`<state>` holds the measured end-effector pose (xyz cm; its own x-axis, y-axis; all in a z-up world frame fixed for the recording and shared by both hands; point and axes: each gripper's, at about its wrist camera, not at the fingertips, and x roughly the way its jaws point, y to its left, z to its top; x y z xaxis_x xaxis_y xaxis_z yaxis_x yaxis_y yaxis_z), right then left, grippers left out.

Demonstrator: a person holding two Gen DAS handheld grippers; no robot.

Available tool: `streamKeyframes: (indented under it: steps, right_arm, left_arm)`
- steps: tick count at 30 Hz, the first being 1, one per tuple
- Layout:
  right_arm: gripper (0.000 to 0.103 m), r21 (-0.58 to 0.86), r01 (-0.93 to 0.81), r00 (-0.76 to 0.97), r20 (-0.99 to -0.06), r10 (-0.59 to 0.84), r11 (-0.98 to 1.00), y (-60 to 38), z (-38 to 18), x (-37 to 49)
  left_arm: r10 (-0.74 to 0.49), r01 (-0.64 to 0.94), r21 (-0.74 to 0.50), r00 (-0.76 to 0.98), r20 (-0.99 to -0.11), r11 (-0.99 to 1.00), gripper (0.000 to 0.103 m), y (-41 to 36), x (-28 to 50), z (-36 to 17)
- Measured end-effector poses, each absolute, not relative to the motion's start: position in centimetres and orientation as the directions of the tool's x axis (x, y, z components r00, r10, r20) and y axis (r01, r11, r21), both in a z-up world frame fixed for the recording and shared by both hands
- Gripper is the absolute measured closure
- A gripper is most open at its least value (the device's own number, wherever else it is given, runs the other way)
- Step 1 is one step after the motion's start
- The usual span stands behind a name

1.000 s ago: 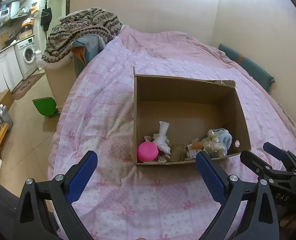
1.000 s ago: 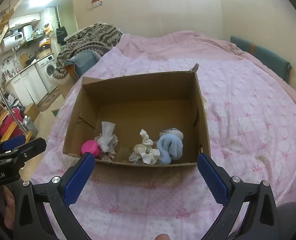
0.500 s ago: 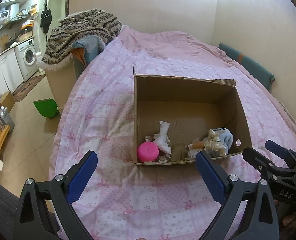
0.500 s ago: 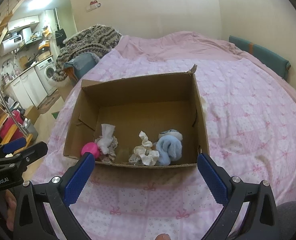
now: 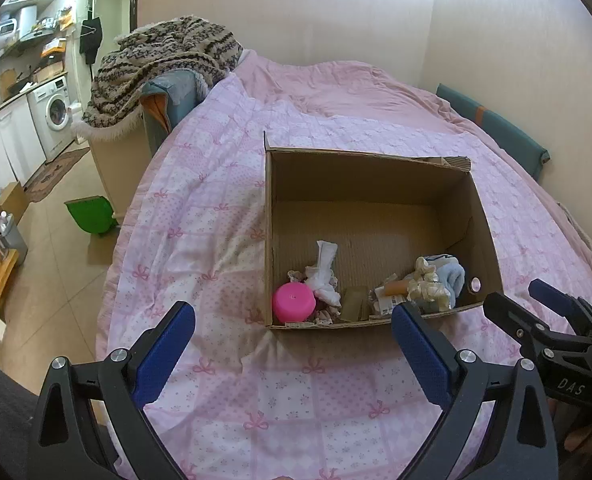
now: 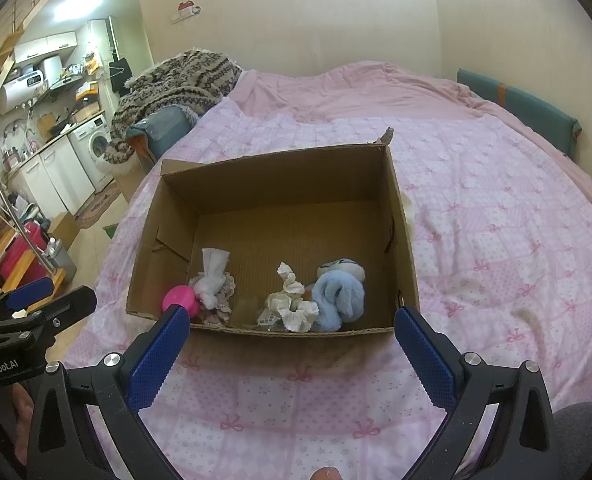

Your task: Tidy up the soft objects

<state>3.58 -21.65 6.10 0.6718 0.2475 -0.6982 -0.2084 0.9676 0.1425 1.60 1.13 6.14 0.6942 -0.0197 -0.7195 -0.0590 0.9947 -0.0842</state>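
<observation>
An open cardboard box (image 5: pixel 376 168) (image 6: pixel 279 168) sits on the pink bed. Along its near wall lie a pink round object (image 5: pixel 293 302) (image 6: pixel 181 298), a white cloth bundle (image 5: pixel 323 276) (image 6: pixel 212 276), a cream frilly scrunchie (image 5: pixel 426 284) (image 6: pixel 291 306) and a light blue plush (image 5: pixel 452 276) (image 6: pixel 338 294). My left gripper (image 5: pixel 291 344) is open and empty, held back from the box's near left side. My right gripper (image 6: pixel 291 344) is open and empty in front of the box; it also shows in the left wrist view (image 5: pixel 536 316).
The pink patterned quilt (image 5: pixel 199 216) covers the bed. A patterned knit blanket (image 5: pixel 163 64) is heaped over a chair at the bed's far left. A green dustpan (image 5: pixel 89 214) lies on the floor. A teal cushion (image 6: pixel 520 108) lines the right wall.
Both grippers have drawn back slightly from the box and stayed open. The items in the box have not moved.
</observation>
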Motion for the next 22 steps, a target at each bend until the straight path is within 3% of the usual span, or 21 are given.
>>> streamKeyframes:
  steps: [22]
  right_arm:
    - [0.000, 0.159, -0.201, 0.675, -0.693, 0.254, 0.967, -21.73, 6.15, 3.34]
  left_arm:
    - [-0.033, -0.046, -0.090, 0.688, -0.725, 0.995, 0.005, 0.72, 1.79, 5.63]
